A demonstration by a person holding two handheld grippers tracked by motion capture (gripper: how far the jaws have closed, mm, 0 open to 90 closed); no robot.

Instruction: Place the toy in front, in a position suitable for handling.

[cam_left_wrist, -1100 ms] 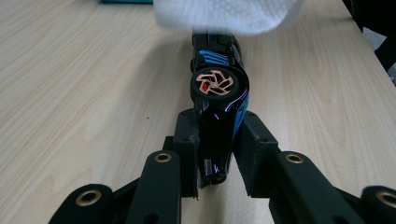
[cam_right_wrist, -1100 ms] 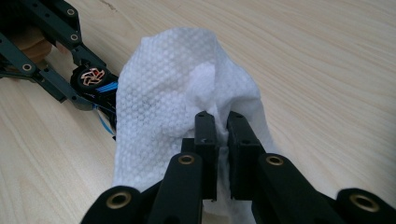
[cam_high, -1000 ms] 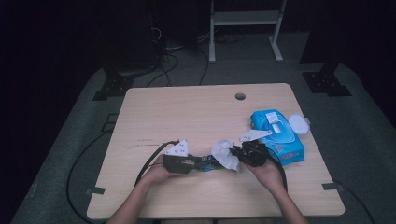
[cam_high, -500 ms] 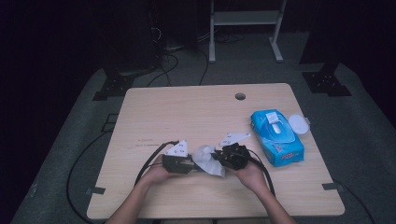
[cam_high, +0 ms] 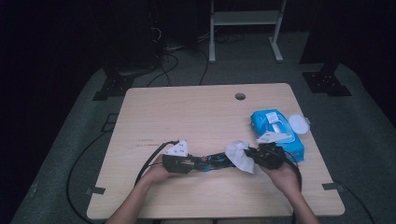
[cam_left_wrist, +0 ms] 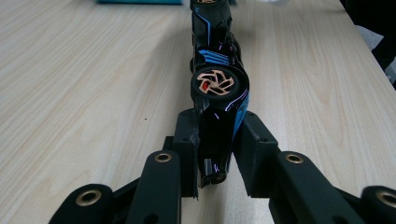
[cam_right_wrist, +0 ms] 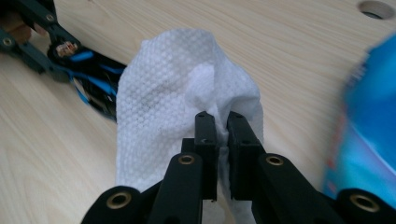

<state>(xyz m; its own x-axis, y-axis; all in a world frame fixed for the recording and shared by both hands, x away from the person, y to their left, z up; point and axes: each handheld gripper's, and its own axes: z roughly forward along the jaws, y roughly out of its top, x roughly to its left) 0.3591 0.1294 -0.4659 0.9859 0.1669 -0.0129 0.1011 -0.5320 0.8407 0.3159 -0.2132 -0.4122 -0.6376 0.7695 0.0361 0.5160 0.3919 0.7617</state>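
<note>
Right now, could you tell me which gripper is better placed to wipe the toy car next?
Right: the right gripper already pinches the white wipe beside the toy car, while the left gripper clamps it.

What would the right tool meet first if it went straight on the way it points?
Probably the toy car: the right tool, shut on the white wipe, points toward the car's free end, just beyond the wipe. Depth is unclear.

Low in the frame, the left gripper [cam_high: 180,161] holds one end of a dark toy car [cam_high: 215,161] lying across the wooden table [cam_high: 187,112]. At the car's other end a white wipe [cam_high: 240,156] hangs from the right gripper [cam_high: 264,156]. At the right edge sits a blue wipe pack [cam_high: 275,133] (its round white lid [cam_high: 299,124] flipped open).
</note>
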